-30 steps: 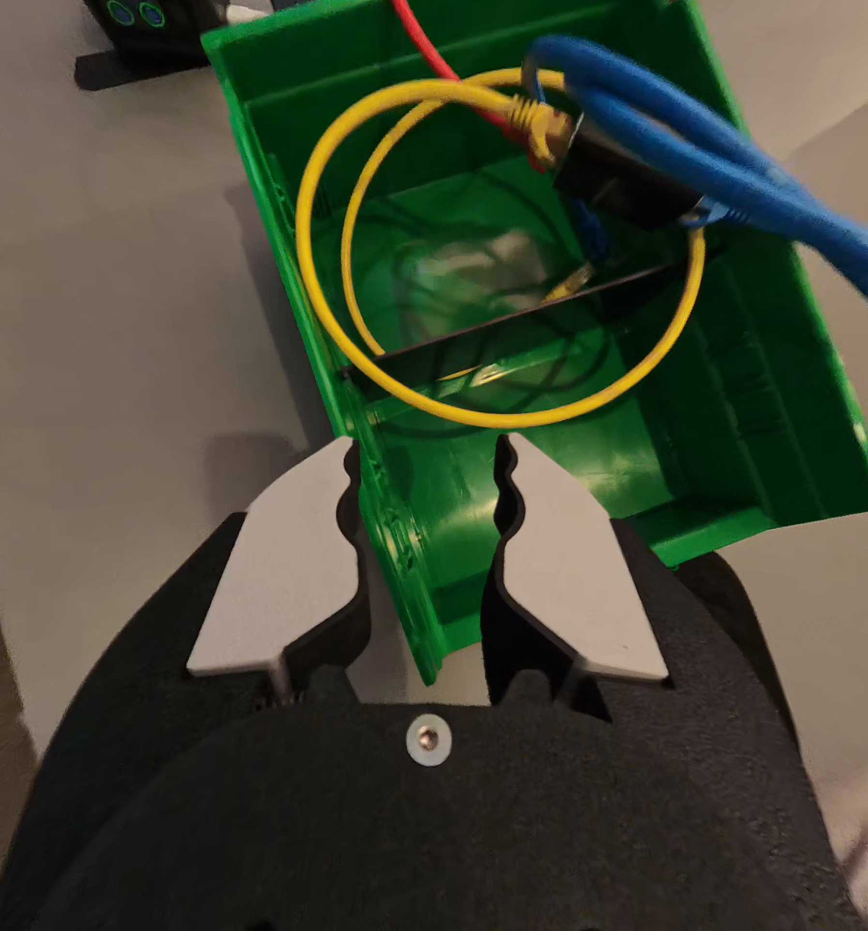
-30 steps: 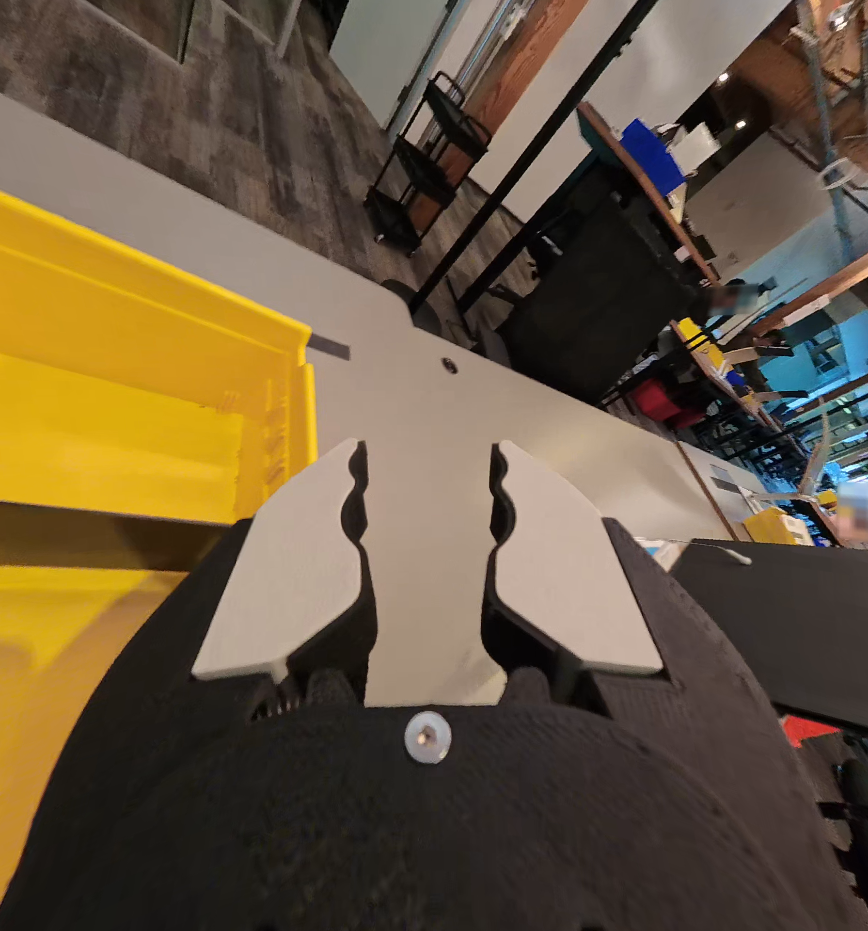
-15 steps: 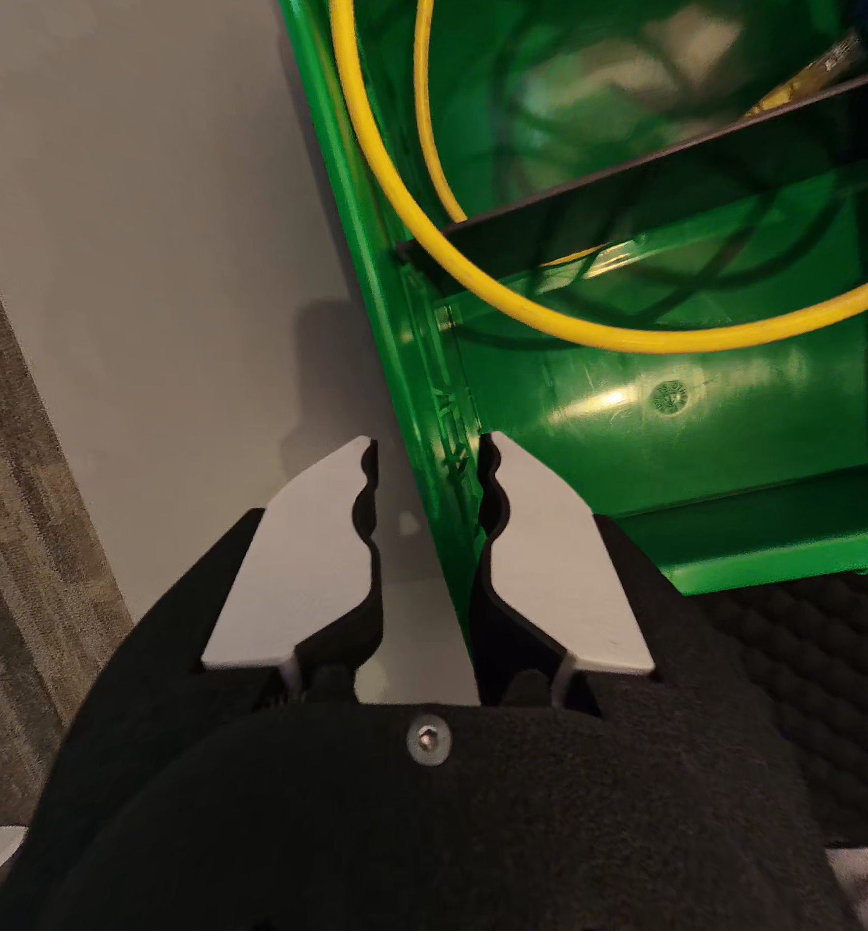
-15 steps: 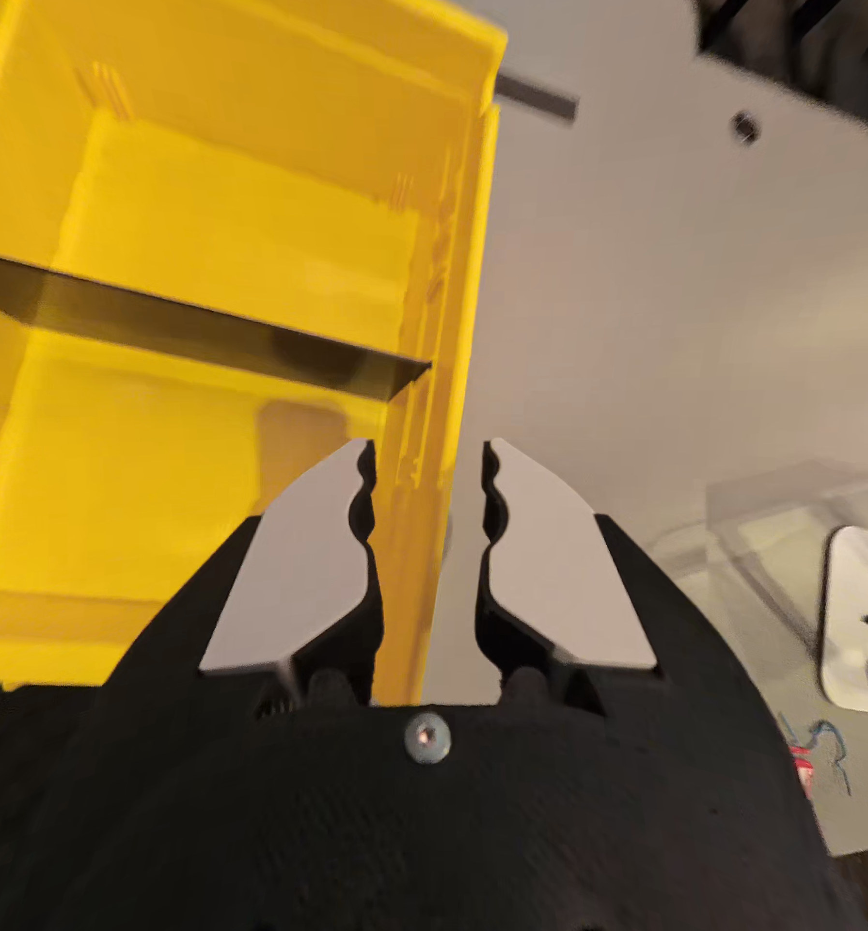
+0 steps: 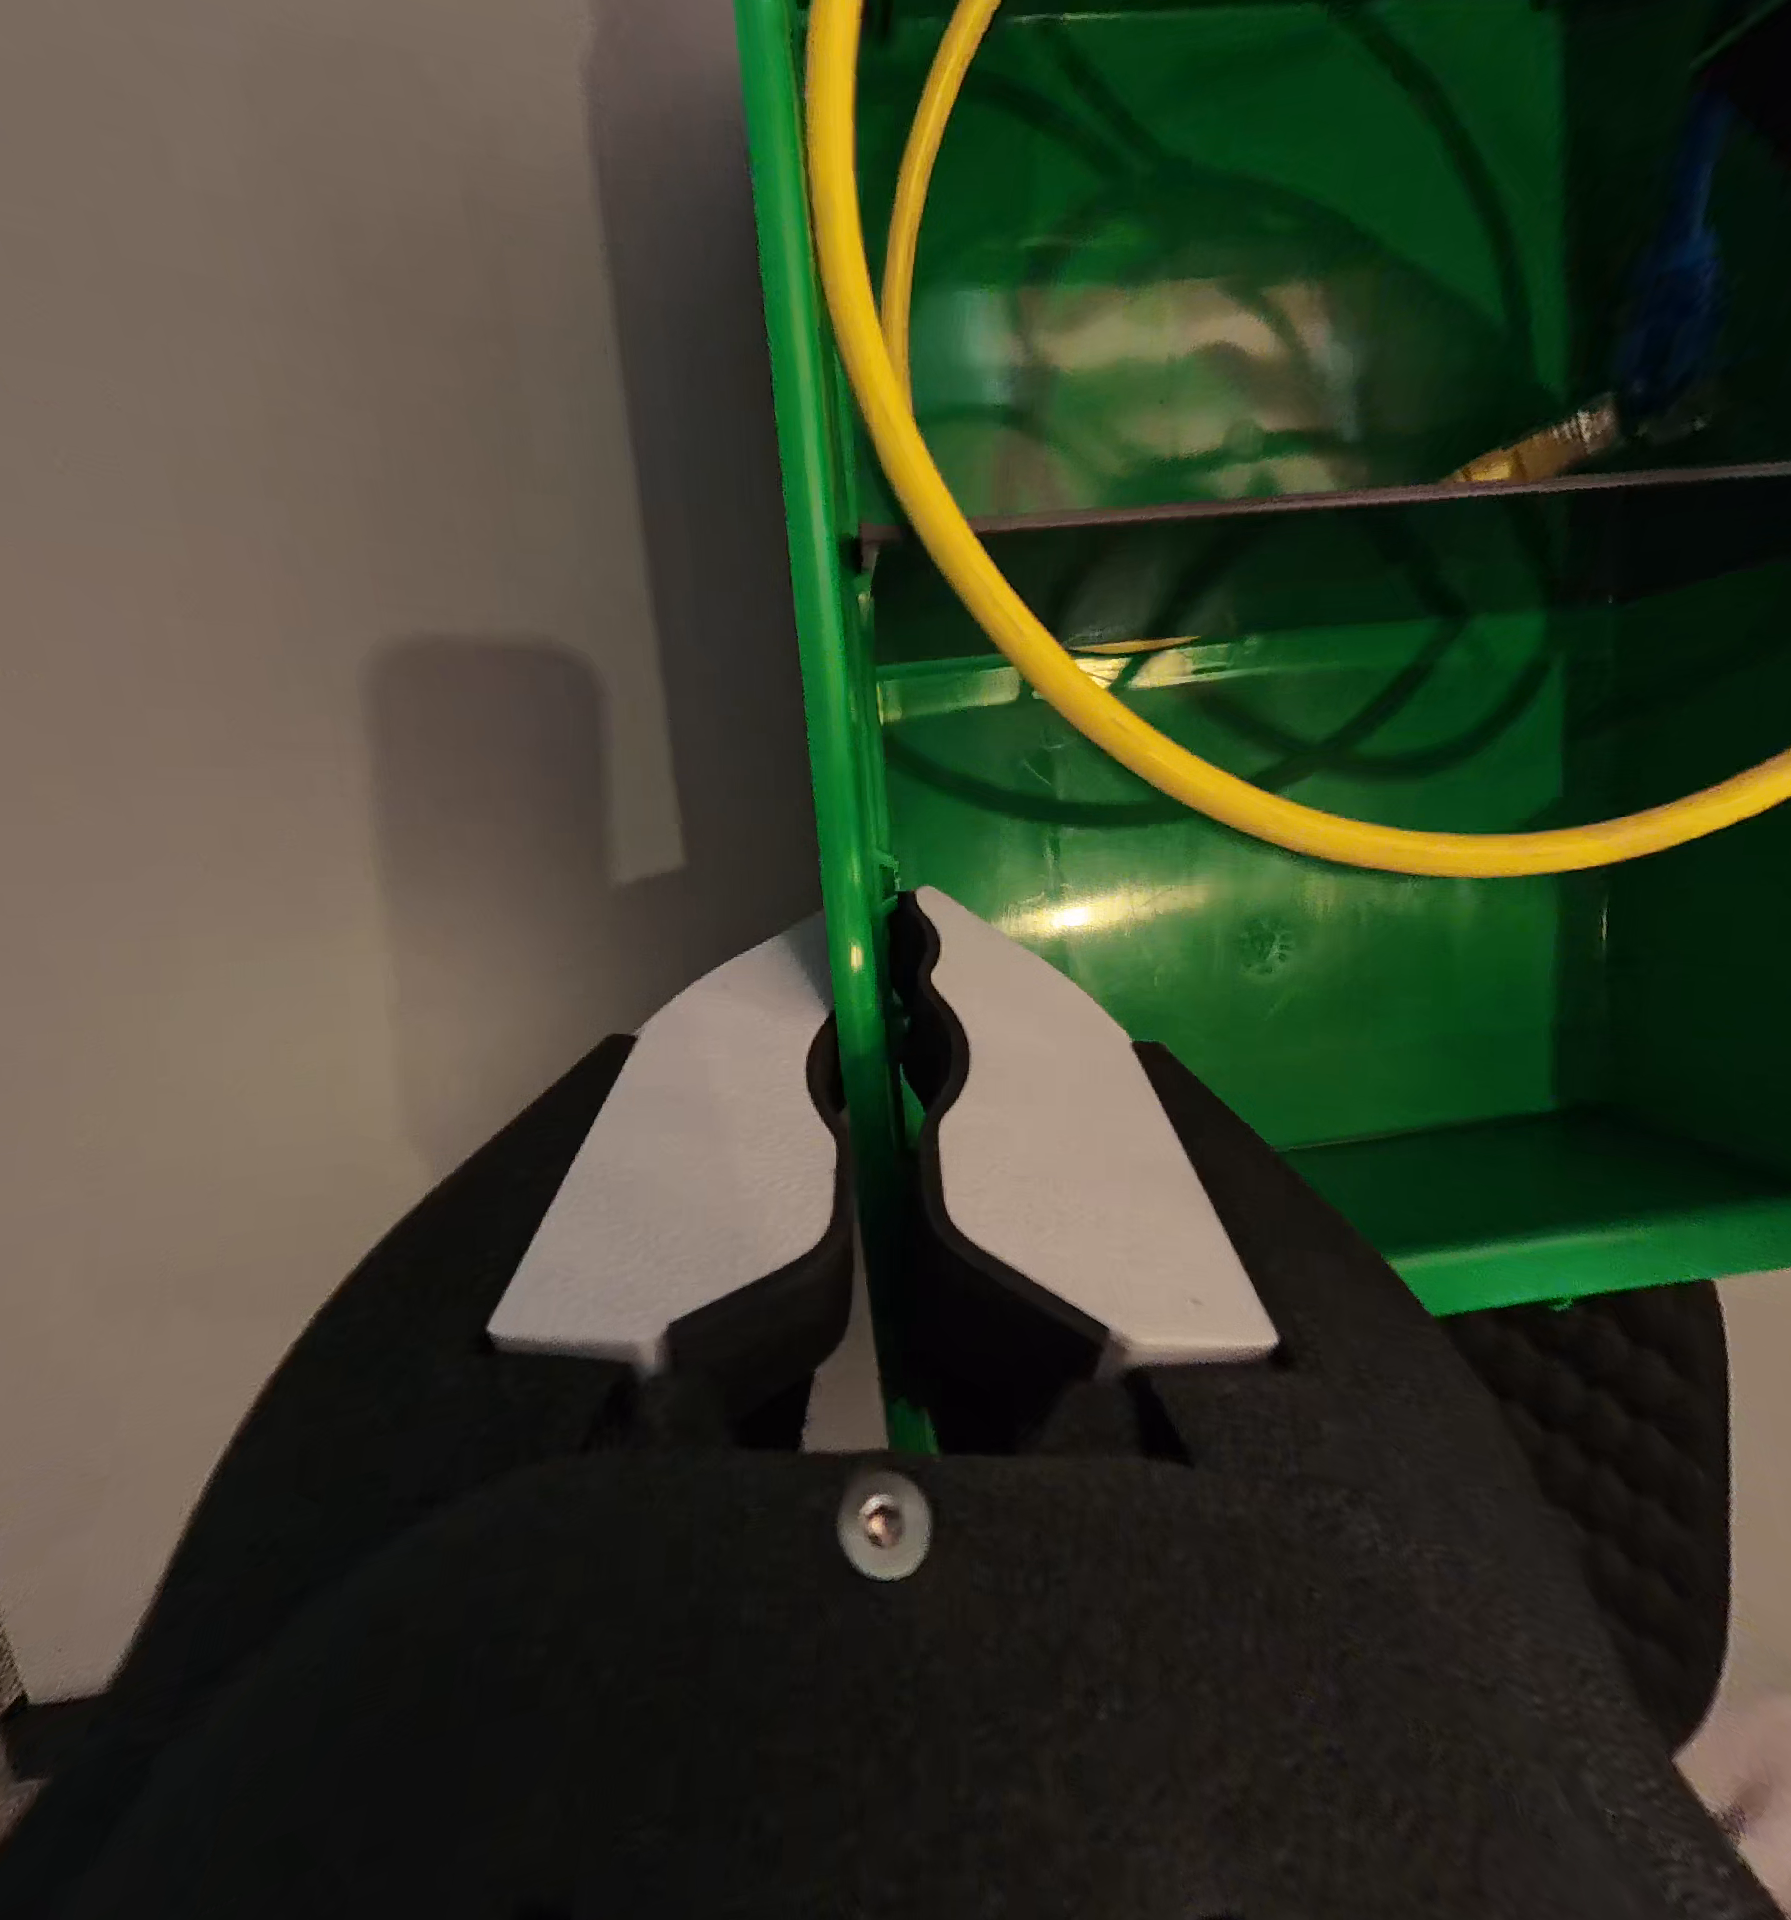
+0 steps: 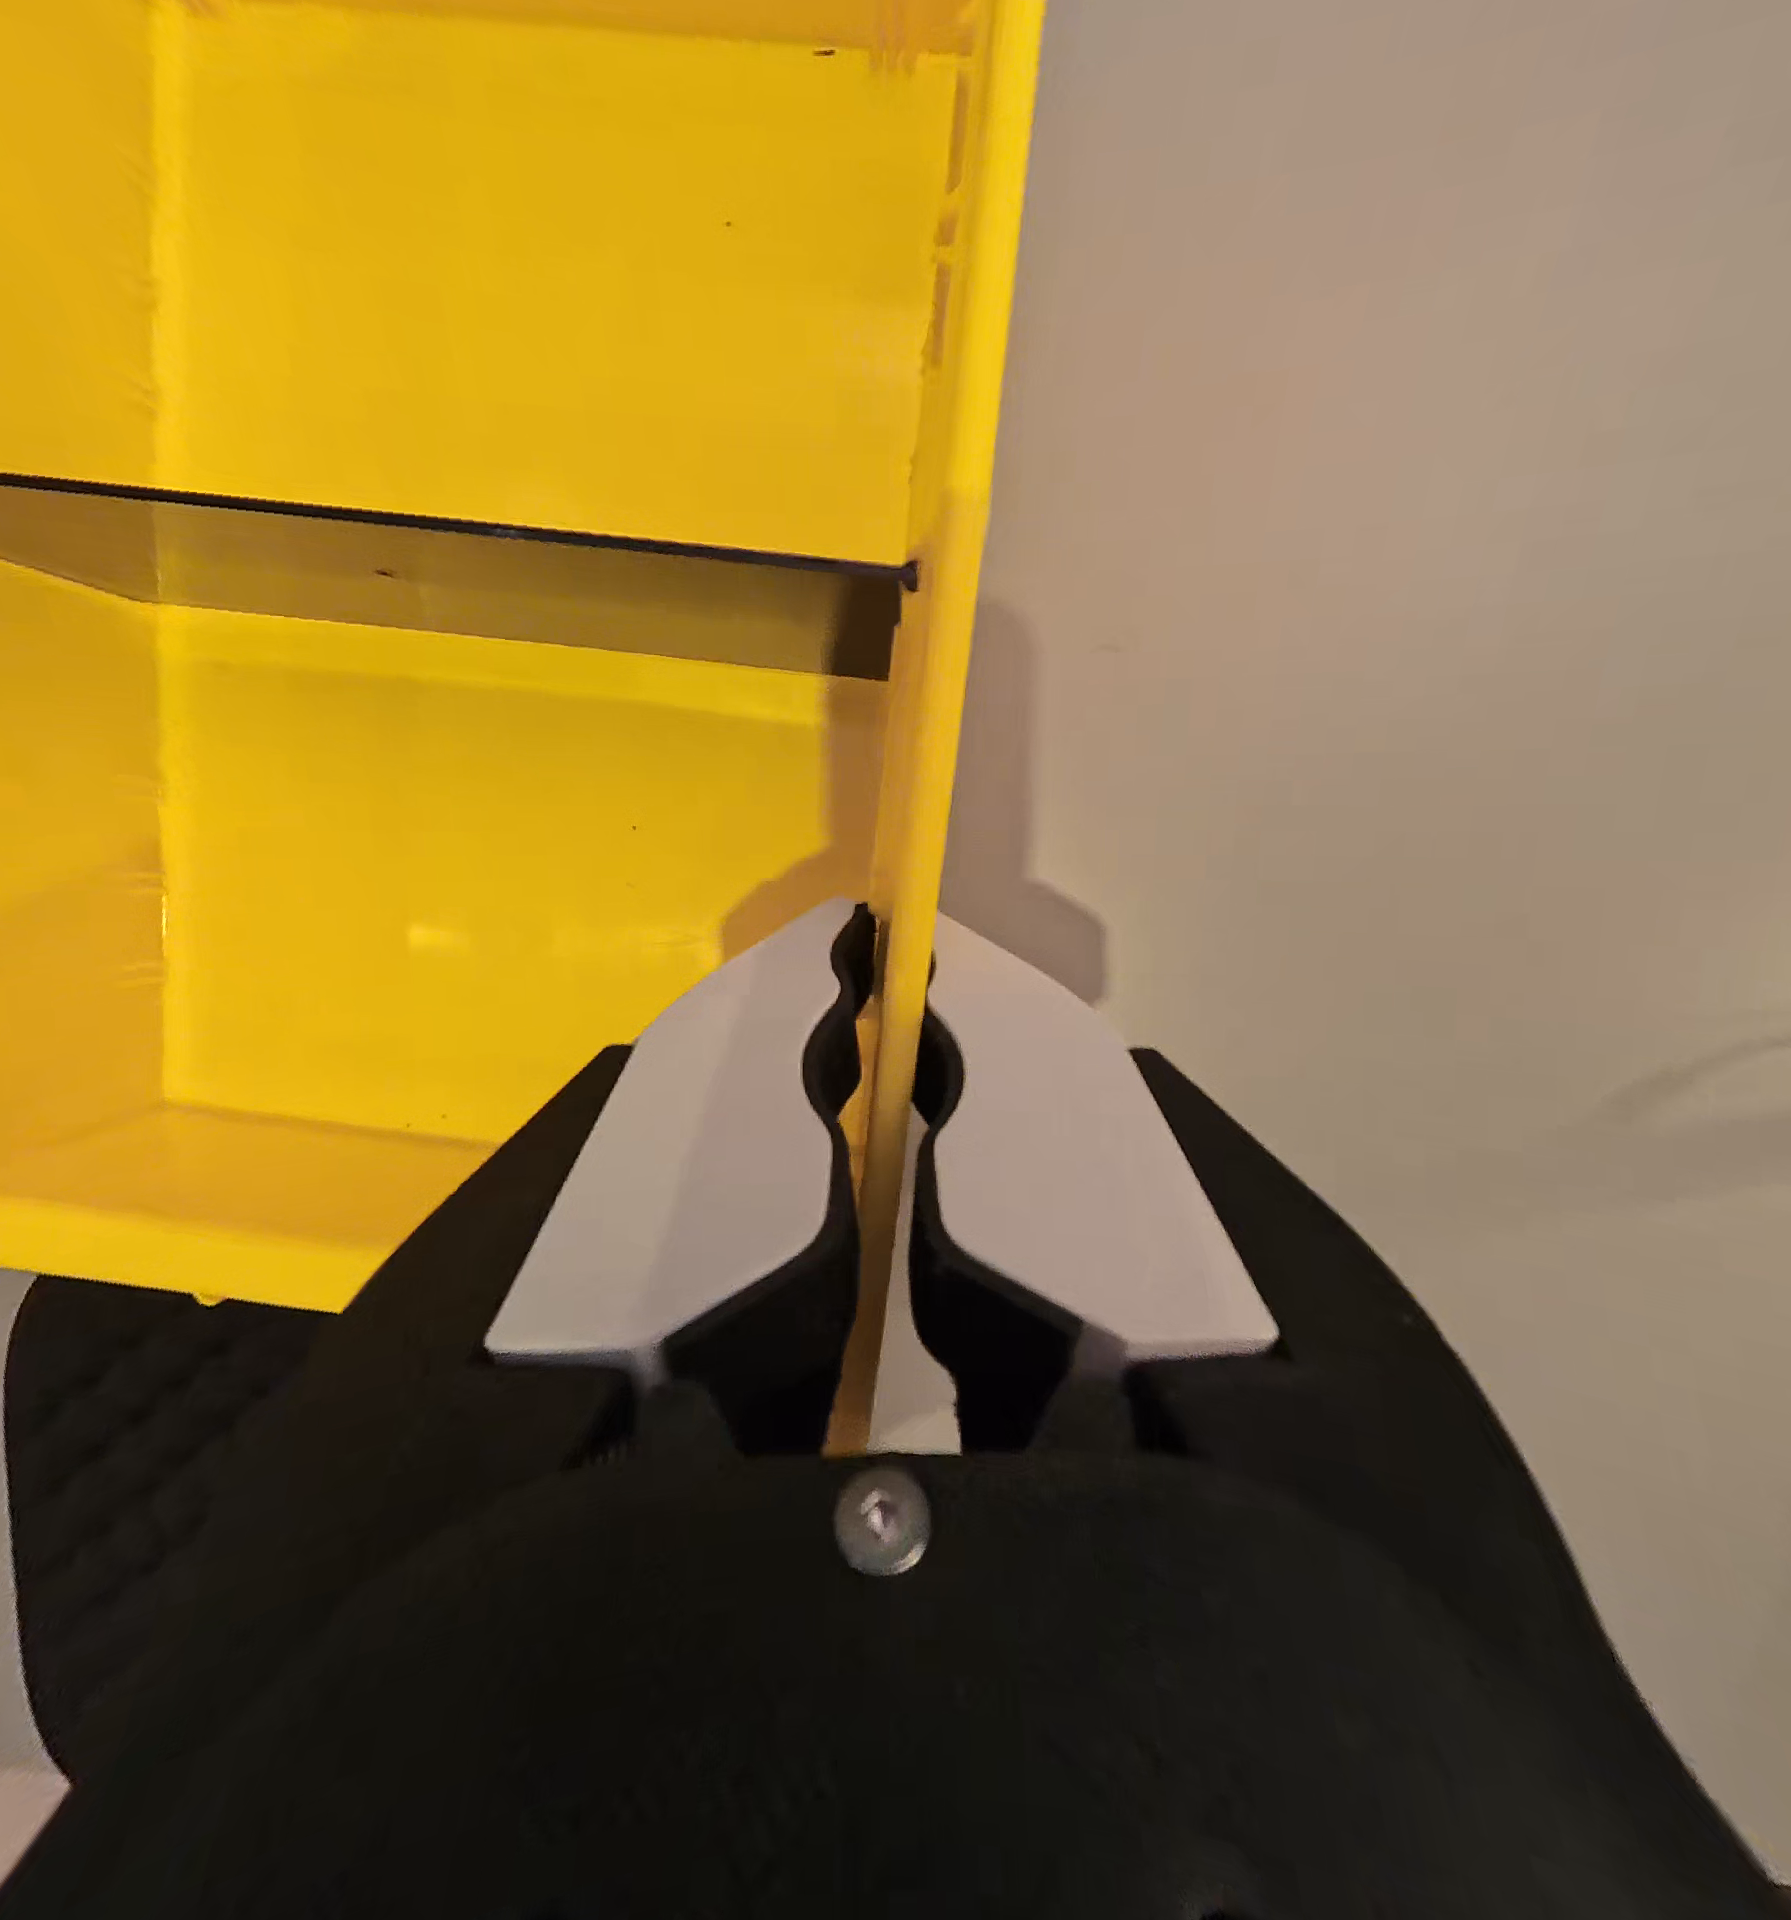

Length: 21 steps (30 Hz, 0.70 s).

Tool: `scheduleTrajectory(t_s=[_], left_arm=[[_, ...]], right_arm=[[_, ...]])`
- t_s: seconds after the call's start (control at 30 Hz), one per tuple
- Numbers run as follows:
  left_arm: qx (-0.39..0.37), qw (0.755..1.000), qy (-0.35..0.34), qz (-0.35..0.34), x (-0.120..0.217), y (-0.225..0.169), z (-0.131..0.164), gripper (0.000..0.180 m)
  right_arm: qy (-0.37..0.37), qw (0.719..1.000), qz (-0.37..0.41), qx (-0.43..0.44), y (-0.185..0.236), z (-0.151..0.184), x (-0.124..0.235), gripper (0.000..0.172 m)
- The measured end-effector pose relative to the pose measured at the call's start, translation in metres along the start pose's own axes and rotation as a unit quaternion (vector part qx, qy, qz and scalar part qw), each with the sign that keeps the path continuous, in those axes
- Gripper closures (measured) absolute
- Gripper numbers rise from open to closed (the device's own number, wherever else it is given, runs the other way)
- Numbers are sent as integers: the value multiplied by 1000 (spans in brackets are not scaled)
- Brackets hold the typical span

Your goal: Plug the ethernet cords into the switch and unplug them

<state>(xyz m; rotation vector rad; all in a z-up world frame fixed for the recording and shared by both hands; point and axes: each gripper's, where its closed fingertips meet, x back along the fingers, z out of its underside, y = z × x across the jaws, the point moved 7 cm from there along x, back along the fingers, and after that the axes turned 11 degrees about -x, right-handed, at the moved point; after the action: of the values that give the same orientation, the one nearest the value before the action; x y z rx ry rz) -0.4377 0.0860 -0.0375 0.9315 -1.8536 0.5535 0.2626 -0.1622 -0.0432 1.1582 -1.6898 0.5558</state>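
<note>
While both tools sit low over the pale table (image 5: 247,520), I have each one clamped on the side wall of a plastic bin. My left gripper (image 5: 875,935) is closed on the left wall of the green bin (image 5: 1286,987), one grey finger outside the wall and the other inside, both pads pressed against the thin plastic near the bin's near left corner. My right gripper (image 6: 896,935) is closed the same way on the right wall of the yellow bin (image 6: 455,831), near its near right corner, pads tight on the wall.

The task's cords are in the green bin. A yellow ethernet cord (image 5: 1078,707) loops through it, crossing over the dark divider (image 5: 1390,499) so that it lies in both the near and the far compartment; its plug end (image 5: 1556,436) rests in the far compartment by the divider. A blue cord (image 5: 1670,301) hangs at the bin's far right side, blurred. I cannot make out the switch from here.

The yellow bin has a dark divider (image 6: 455,530) of its own. A black padded mat (image 5: 1597,1403) lies under the near edges of both bins.
</note>
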Motion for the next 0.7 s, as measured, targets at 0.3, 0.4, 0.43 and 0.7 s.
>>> scheduleTrajectory(t_s=[0.3,0.4,0.43,0.7], left_arm=[[17,1000,-5,-15,-1,0,0,177],[12,1000,-13,-11,0,0,0,177],[5,1000,-14,-13,2,1,1,175],[-130,941,-285,-129,104,0,-4,140]], right_arm=[[-7,1000,1,-10,2,0,-1,167],[3,999,30,12,3,-4,-2,163],[4,998,50,33,4,-4,-2,161],[-206,966,104,119,29,-17,73,141]])
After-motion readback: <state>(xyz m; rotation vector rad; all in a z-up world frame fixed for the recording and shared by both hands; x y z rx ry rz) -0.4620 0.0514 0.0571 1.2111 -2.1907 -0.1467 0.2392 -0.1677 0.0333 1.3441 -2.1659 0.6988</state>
